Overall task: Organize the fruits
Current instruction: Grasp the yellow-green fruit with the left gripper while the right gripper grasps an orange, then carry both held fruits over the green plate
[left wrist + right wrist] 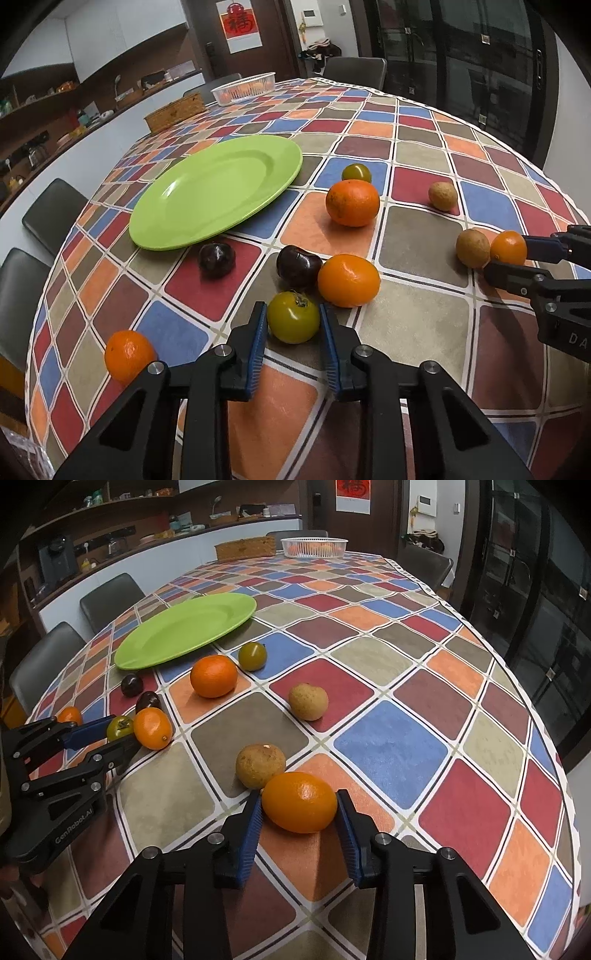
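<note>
A long table (424,325) is covered by a cloth of coloured squares, and the fruits are scattered across its near half. The largest thing on it is a green plate (218,194), which lies bare to the left of the fruit.

The left gripper (293,325) is held low over the cloth with its blue pads set on either side of a green tomato (293,316); whether the pads press on it or only flank it cannot be told. The right gripper (300,808) is placed around a small orange (300,802) in the same way, its pads at the skin on both sides, and firm contact cannot be confirmed there either.

A big orange (352,202) is seen near the plate's right edge, with a second green tomato (356,172) just behind it. Another orange (348,280) touches a dark plum (298,266), and a second plum (217,259) sits at the plate's near rim. A lone orange (128,354) lies well to the left. One brown fruit (260,765) touches the small orange; another (308,701) rests farther out.
</note>
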Tool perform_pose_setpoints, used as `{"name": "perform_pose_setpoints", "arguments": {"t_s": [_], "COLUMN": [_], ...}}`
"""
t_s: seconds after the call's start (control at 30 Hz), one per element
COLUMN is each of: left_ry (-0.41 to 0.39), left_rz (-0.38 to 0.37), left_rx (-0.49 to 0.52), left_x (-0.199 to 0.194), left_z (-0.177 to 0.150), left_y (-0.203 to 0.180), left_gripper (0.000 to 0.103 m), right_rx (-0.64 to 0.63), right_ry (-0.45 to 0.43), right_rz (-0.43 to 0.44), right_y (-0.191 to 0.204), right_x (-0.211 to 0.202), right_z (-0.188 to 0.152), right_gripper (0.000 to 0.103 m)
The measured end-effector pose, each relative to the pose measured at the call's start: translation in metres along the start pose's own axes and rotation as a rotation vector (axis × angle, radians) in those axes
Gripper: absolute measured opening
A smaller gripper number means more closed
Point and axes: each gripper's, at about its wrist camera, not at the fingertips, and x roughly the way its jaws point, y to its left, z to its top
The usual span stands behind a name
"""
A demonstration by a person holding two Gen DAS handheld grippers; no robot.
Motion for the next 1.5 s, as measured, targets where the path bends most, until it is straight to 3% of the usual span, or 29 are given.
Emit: {"name": "perform_pose_setpoints", "arguments": {"t_s": [0.4, 0.9, 1.5], "left_ry": [-0.045, -0.121, -0.125], "left_rz": [0.020, 0.030, 0.029], "left_rx": [-0.089, -0.199, -0.241], "left_x": [-0.039, -0.088, -0.071], "left_z": [-0.004, 0.004, 0.047], "left_y": [0.006, 0.029, 0.073], "left_gripper": [0.028, 0.028, 0.028], "right_rx": [-0.042, -0.119, -0.181], "right_ry": [-0.075, -0.158, -0.187], "right_rz": [0.036, 0.181, 0.259], "right_y": [0.009, 0.041, 0.071], "right_x": [-0.029, -0.062, -0.048], "right_z": [0.000, 0.026, 0.088], "right_gripper": [0.040, 0.040, 0.040]}}
